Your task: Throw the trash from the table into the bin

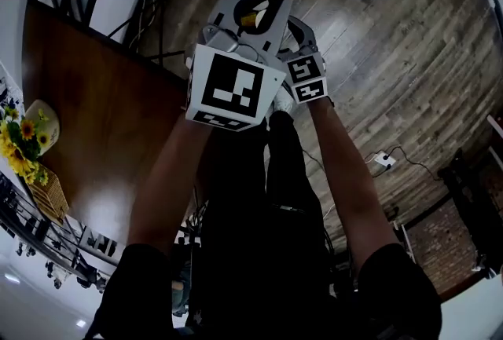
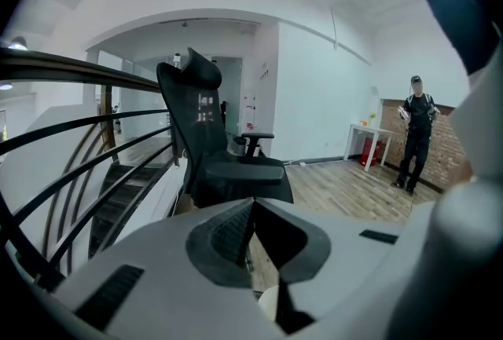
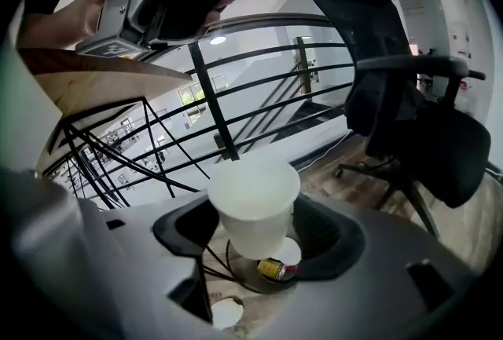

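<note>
cup (image 3: pixel 253 201): plain white, slightly translucent, tapered. The wide end faces the right gripper's camera; can't tell if it is open or lidded. No print or dents visible.

right gripper (image 3: pixel 256 235): jaws stand wide with the cup between them and the dark pads (image 3: pixel 187 227) against its sides, so it is clamped on the cup. The cup is upright and clear of any surface. Straight below the jaws, past the cup's base, is a round wire-rimmed bin (image 3: pixel 238 277) down on the wood floor. Inside it are a yellow can (image 3: pixel 272 268) and a white round piece (image 3: pixel 294 252); can't tell whether that piece is a lid or another cup.

left gripper (image 2: pixel 253 209): jaw tips are together with nothing between them. Floor planks show through the gap behind the tips. From the right gripper it sits up and to the left, in the person's hand. In the head view the two are side by side, out past the edge of the brown table (image 1: pixel 102 111).

black office chair (image 3: pixel 409 118): ahead and to the right of the right gripper.
</note>
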`<state>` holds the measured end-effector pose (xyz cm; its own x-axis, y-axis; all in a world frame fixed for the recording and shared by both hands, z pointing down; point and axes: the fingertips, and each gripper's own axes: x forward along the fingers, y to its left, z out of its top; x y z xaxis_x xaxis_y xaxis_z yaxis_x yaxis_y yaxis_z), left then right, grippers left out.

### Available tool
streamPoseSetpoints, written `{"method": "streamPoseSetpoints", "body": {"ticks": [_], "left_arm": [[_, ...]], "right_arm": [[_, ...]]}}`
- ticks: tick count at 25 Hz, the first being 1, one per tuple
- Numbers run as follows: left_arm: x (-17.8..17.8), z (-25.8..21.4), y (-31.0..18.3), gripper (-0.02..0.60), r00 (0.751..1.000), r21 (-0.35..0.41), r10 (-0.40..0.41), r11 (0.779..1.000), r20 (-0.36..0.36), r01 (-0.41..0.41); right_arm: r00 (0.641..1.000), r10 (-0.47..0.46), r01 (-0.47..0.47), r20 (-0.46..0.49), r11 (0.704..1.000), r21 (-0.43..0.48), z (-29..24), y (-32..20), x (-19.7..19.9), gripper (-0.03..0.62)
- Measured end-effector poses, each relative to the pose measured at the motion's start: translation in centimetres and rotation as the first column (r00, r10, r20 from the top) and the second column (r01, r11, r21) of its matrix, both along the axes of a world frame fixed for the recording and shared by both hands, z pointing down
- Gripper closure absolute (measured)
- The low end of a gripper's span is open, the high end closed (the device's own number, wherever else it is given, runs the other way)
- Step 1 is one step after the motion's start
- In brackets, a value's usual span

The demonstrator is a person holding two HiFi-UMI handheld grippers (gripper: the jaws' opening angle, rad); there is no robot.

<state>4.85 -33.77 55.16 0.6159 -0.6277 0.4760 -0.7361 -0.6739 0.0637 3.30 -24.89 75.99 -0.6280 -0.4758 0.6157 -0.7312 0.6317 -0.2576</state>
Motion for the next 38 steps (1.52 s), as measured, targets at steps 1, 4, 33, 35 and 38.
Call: {"method": "streamPoseSetpoints", "body": {"ticks": [1,4,33,35,38], "left_arm": [[-0.1,1.0,-0.2,0.569,1.000,-0.010,0.020,1.000,0.015,-0.020],[-1.3,4.7,-0.4,0.569,0.993,-0.095,0.075,0.993,0.093,-0.066],[-4.3,7.4,-1.3,0.569,0.972,-0.192,0.091,0.980,0.216,-0.049],[-4.4,7.4,-1.3,0.569,0.971,-0.192,0.089,0.980,0.220,-0.047],[-4.6,7.4,-1.5,0.569,0.970,-0.187,0.084,0.982,0.226,-0.041]], "right_arm": [[1.000,0.002,-0.002,-0.002,1.000,-0.005,0.7,-0.1,-0.2,0.293],[1.000,0.003,-0.003,-0.010,1.000,-0.018,2.8,-0.7,-0.7,0.293],[0.991,-0.066,0.053,-0.113,0.992,-0.112,11.6,1.5,-2.3,0.285],[0.991,-0.069,0.056,-0.114,0.991,-0.118,11.8,1.7,-2.3,0.272],[0.990,-0.083,0.068,-0.116,0.989,-0.130,12.2,1.8,-2.4,0.262]]}}
